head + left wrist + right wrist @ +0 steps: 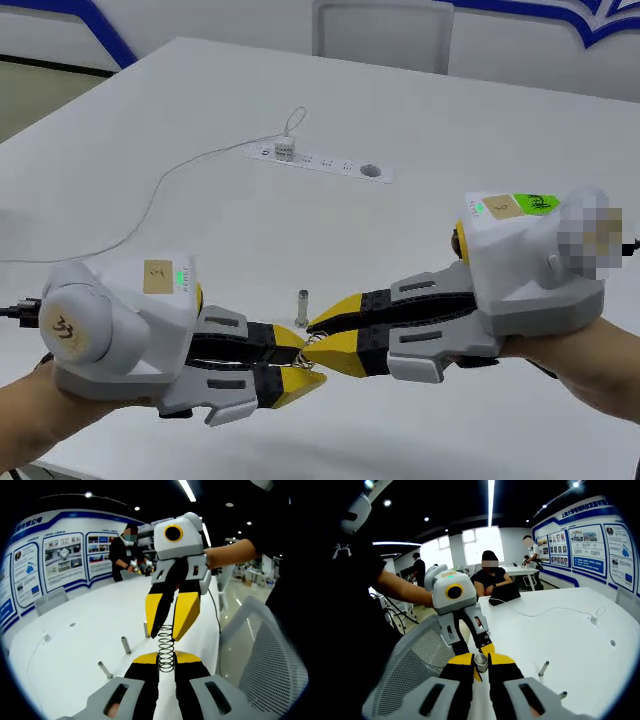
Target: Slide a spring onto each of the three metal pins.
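A small steel spring (165, 647) is stretched between the two grippers above the white table (200, 150). My left gripper (161, 659) is shut on its near end, and my right gripper (168, 630) pinches its far end from above. In the right gripper view the spring (481, 662) appears end-on between the right gripper's (481, 664) yellow tips, with the left gripper (483, 649) just behind. In the head view the jaws of both meet tip to tip around the spring (312, 342). A bare metal pin (302, 305) stands upright just beyond them. Three bare pins (125, 645) stand on the table.
A white power strip (330, 165) with a plug and a thin cable (150, 205) lies further back on the table. A grey chair (380, 30) stands at the far edge. A mesh chair (270, 665) is beside the table. Other people work at another table behind.
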{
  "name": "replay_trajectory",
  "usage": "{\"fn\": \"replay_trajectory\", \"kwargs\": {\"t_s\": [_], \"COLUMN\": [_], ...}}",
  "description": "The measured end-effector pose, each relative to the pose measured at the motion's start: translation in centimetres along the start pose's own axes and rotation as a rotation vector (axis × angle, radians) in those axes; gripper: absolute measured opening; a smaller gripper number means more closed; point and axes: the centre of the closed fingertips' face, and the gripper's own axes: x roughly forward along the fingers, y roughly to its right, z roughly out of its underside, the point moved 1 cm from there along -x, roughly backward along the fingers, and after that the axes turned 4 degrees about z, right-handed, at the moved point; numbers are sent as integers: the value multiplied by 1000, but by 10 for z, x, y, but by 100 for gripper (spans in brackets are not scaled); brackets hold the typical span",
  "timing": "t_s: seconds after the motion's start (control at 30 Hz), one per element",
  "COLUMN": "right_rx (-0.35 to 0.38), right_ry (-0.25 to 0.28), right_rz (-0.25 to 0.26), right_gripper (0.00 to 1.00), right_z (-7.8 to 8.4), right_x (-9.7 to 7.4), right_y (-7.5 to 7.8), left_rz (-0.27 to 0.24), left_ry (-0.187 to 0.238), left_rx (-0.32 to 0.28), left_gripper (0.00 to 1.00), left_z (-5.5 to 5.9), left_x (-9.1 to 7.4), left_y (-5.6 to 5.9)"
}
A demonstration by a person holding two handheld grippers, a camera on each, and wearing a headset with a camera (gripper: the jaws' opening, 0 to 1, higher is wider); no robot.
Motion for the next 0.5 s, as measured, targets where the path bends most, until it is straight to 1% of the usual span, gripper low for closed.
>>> {"fn": "replay_trajectory", "kwargs": {"t_s": [0.07, 0.17, 0.3, 0.37, 0.4, 0.47, 0.5], "right_rx": [0, -5, -11, -14, -29, -50, -48], "right_ry": [-4, 0, 6, 1, -5, -7, -5], "right_rz": [4, 13, 15, 9, 11, 23, 26], "right_gripper": [12, 12, 11, 11, 11, 11, 11], "right_z": [1, 0, -2, -1, 0, 1, 1], "right_x": [1, 1, -1, -1, -1, 1, 2], "right_y": [1, 3, 3, 1, 0, -1, -1], "left_rz": [-2, -3, 1, 16, 17, 8, -8], "left_ry": [15, 15, 28, 21, 14, 5, 8], "left_rx": [-8, -4, -12, -19, -15, -2, 9], "left_gripper": [10, 10, 10, 10, 11, 11, 11], "left_z": [-3, -4, -6, -5, -3, -1, -1], "left_x": [0, 1, 1, 1, 2, 3, 2], "left_y": [-1, -2, -2, 1, 2, 1, -2]}}
